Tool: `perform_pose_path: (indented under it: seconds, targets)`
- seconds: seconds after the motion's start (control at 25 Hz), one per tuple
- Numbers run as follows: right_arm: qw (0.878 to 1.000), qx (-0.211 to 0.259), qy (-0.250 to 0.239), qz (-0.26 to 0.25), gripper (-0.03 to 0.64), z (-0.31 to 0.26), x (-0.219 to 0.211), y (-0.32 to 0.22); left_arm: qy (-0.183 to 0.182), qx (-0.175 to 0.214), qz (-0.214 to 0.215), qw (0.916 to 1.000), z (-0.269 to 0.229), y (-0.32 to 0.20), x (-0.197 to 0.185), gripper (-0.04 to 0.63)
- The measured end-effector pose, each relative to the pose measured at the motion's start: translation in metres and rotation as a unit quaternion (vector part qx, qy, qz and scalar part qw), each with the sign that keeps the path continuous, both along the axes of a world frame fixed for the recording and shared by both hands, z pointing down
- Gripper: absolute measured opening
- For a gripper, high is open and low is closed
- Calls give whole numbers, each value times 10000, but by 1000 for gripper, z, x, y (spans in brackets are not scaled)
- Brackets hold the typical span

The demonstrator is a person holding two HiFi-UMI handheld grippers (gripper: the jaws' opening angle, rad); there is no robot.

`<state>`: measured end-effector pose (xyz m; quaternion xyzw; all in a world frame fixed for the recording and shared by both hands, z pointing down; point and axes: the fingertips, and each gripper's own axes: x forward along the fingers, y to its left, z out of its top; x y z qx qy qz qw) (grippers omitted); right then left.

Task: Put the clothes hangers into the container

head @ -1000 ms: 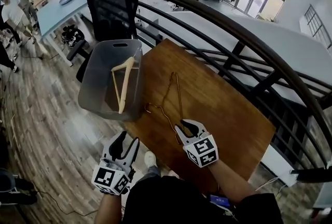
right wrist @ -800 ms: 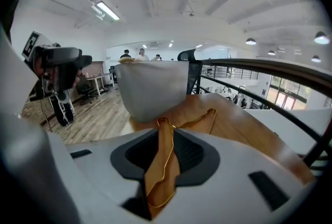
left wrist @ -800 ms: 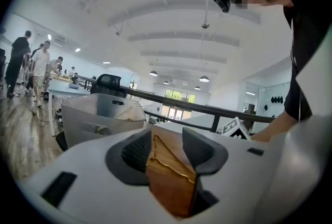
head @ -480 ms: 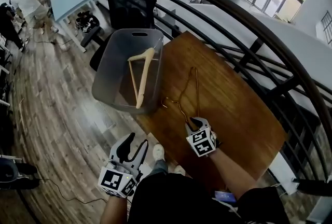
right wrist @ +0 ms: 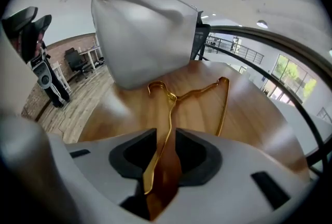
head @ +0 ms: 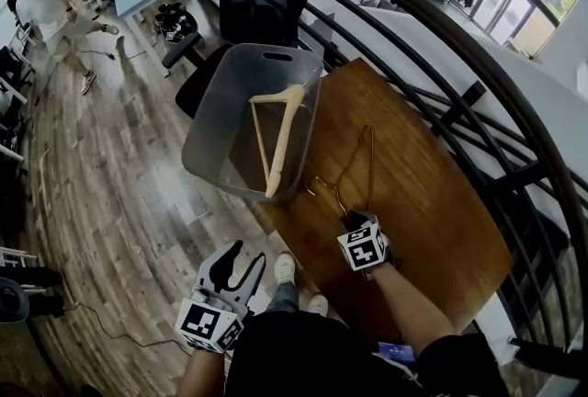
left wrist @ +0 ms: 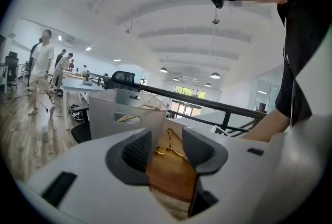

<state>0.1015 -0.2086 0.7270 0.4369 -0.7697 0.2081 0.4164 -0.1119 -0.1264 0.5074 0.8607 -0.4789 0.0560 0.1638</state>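
Wooden hanger (head: 276,138) in grey container (head: 213,124), gold hanger (head: 370,167) on table (head: 432,202)

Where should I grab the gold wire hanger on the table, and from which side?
Probably the straight shoulder arm nearest you on the gold hanger, pinched across the wire from steeply above. It lies flat on the table, hook toward the container, leaving nothing to get under.

A gold wire hanger (right wrist: 170,101) lies flat on the brown wooden table (head: 432,221).
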Motion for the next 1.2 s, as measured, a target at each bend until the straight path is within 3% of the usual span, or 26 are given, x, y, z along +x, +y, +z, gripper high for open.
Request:
perform_pose_path:
  seconds: [0.16, 0.36, 0.64, 0.96, 1.2]
  targets:
    - [9993, -312, 131, 183, 92, 11, 0, 1, 38, -29, -78, 10000, 3, -3, -7, 192]
    - [9994, -239, 224, 100, 54, 16, 1, 3, 102, 17, -50, 9999, 3, -6, -7, 192]
    - [9985, -450, -72, 291, 11, 18, -3, 4, 46, -25, 10, 10000, 5, -8, -7, 192]
    - [9921, -111, -817, 944, 8, -14, 14, 6, 61, -27, 224, 9997, 7, -9, 5, 192]
    - [9833, 557, -1188, 1260, 8, -73, 42, -3, 120, 143, 463, 9988, -3, -10, 28, 192]
